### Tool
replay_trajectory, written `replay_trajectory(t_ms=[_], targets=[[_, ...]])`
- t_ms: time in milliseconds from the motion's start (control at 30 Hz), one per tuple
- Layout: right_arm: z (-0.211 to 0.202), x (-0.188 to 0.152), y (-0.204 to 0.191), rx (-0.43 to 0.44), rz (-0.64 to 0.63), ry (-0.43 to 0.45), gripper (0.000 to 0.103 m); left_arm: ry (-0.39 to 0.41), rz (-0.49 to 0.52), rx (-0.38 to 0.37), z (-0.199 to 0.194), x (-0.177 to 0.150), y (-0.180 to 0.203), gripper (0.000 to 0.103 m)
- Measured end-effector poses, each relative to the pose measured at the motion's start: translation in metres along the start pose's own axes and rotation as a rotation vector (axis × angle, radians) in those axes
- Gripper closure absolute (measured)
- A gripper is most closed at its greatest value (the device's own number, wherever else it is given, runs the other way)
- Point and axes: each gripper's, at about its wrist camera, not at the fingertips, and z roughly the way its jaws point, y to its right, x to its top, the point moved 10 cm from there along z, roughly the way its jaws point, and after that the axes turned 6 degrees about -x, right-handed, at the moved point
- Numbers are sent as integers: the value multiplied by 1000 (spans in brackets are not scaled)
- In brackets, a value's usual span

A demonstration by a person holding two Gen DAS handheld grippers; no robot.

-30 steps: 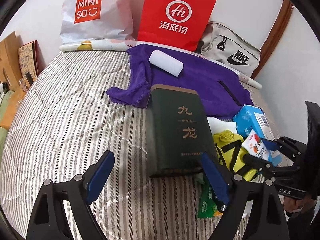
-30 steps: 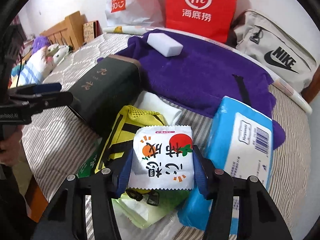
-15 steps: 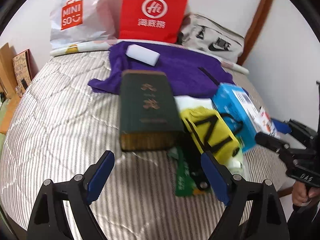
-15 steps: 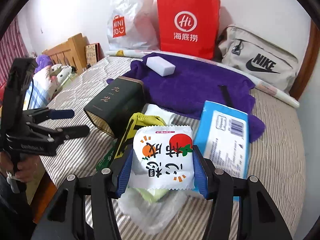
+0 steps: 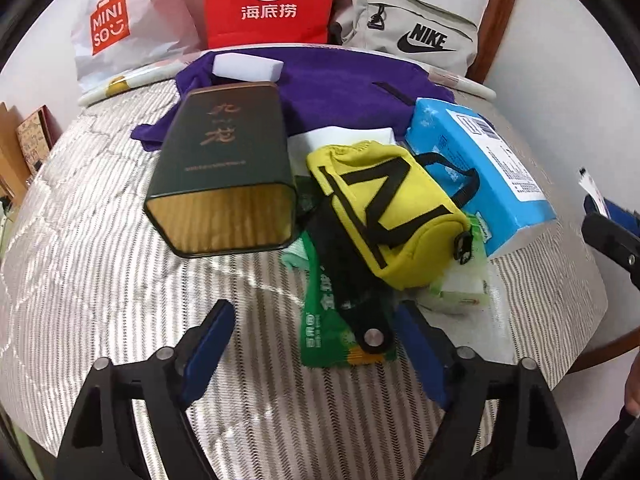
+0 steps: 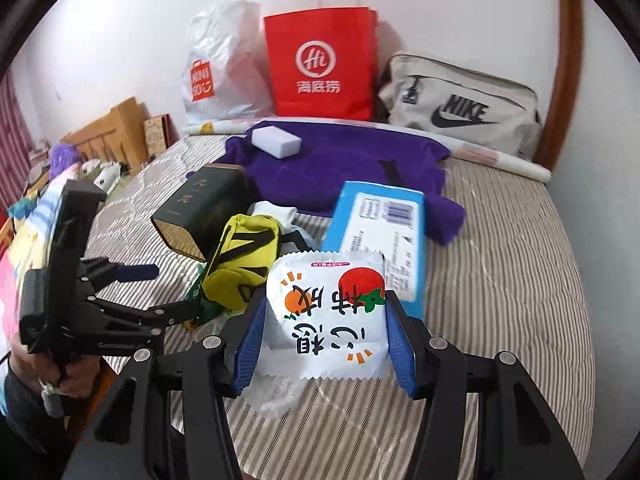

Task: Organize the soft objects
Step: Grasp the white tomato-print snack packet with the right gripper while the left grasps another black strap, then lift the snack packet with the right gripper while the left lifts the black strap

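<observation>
My right gripper point(image 6: 324, 330) is shut on a white snack packet point(image 6: 326, 316) with a red and orange fruit print, held above the striped bed. My left gripper point(image 5: 316, 348) is open and empty, its jaws on either side of a green packet point(image 5: 328, 336) with a black strap over it. Just beyond lie a yellow pouch point(image 5: 384, 212), also in the right wrist view point(image 6: 240, 264), a dark green tin point(image 5: 224, 164), a blue tissue pack point(image 5: 476, 168) and a purple towel point(image 5: 344, 84) with a white block point(image 5: 248, 68) on it.
A Miniso bag point(image 5: 120, 32), a red paper bag point(image 5: 268, 0) and a grey Nike bag point(image 5: 408, 36) stand along the wall behind the bed. A wooden headboard point(image 6: 108, 132) and plush toys point(image 6: 64, 160) are at the left. The bed's edge runs near both grippers.
My right gripper has lifted and drawn back with the snack packet. My left gripper has swung right, from the tin toward the green packet and yellow pouch.
</observation>
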Motion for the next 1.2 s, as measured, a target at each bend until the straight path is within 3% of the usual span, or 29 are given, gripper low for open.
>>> replay_trajectory(t_ms=[167, 300, 433, 567, 833, 1000, 1100, 1200], targets=[[-5, -13, 8, -8, 14, -2, 48, 6, -5, 24, 6, 3, 3, 25], [-8, -26, 11, 9, 29, -12, 48, -8, -1, 45, 14, 0, 1, 50], [-5, -39, 15, 20, 47, -33, 48, 3, -30, 5, 4, -3, -10, 69], [-1, -45, 15, 35, 58, -43, 48, 15, -25, 17, -1, 0, -21, 70], [5, -51, 10, 63, 55, -54, 48, -16, -36, -89, 12, 8, -12, 70], [17, -61, 13, 67, 68, -86, 48, -3, -11, -54, 18, 10, -10, 69], [22, -67, 13, 69, 70, -101, 48, 15, 17, -32, 16, 12, -10, 79], [26, -71, 13, 74, 75, -110, 48, 7, 28, -36, 18, 13, -9, 78]])
